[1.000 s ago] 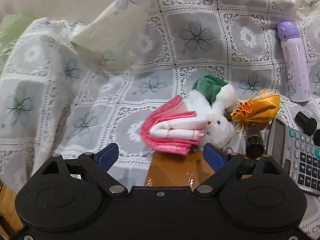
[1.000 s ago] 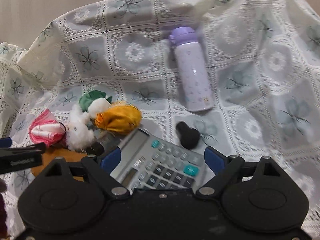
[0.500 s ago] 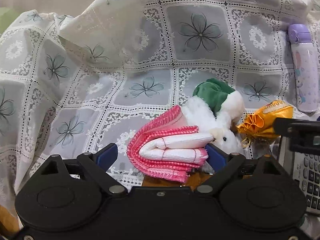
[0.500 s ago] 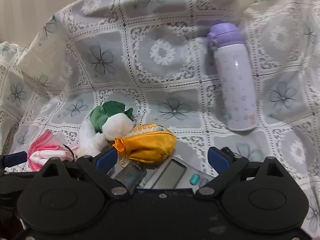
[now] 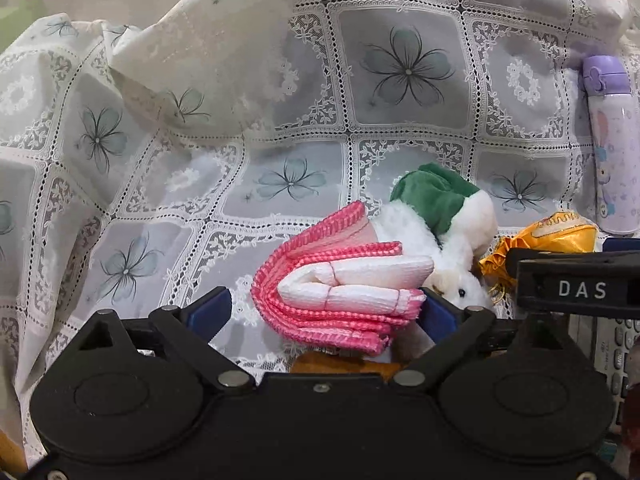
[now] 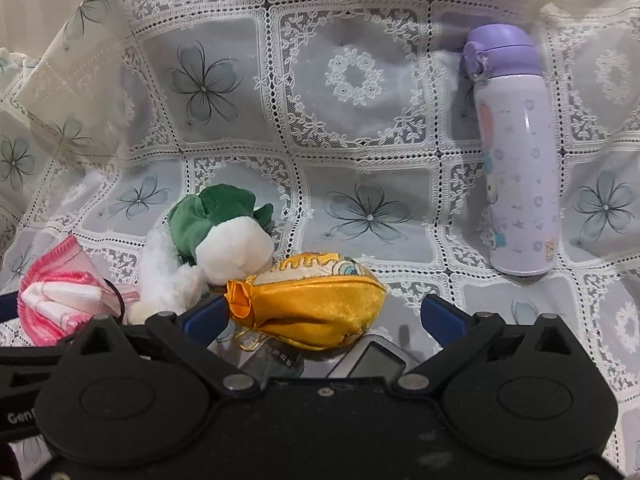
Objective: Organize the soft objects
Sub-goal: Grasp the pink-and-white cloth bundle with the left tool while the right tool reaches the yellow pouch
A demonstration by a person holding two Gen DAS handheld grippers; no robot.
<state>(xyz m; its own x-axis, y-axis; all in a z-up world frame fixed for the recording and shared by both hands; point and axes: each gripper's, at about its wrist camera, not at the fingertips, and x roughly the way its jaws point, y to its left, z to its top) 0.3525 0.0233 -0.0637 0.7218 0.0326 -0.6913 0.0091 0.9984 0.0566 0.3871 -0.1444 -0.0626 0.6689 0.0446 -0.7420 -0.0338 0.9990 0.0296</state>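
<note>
A folded pink and white cloth (image 5: pixel 340 300) lies between the open fingers of my left gripper (image 5: pixel 322 312); it also shows at the left of the right wrist view (image 6: pixel 60 300). A white plush toy with a green cap (image 5: pixel 440 216) lies just behind it, also in the right wrist view (image 6: pixel 224 236). A yellow satin pouch (image 6: pixel 312 304) lies between the open fingers of my right gripper (image 6: pixel 324 318), and shows in the left wrist view (image 5: pixel 548 244). Neither gripper holds anything.
A purple and white bottle (image 6: pixel 516 160) lies on the lace flowered cloth (image 6: pixel 352 80) at the right, also in the left wrist view (image 5: pixel 612 160). A calculator (image 6: pixel 372 360) and a small dark vial (image 6: pixel 276 360) lie under the pouch. The right gripper's body (image 5: pixel 576 288) crosses the left wrist view.
Both grippers have moved forward. The pink cloth now sits between the left fingers and the yellow pouch between the right fingers. The right gripper has entered the left view.
</note>
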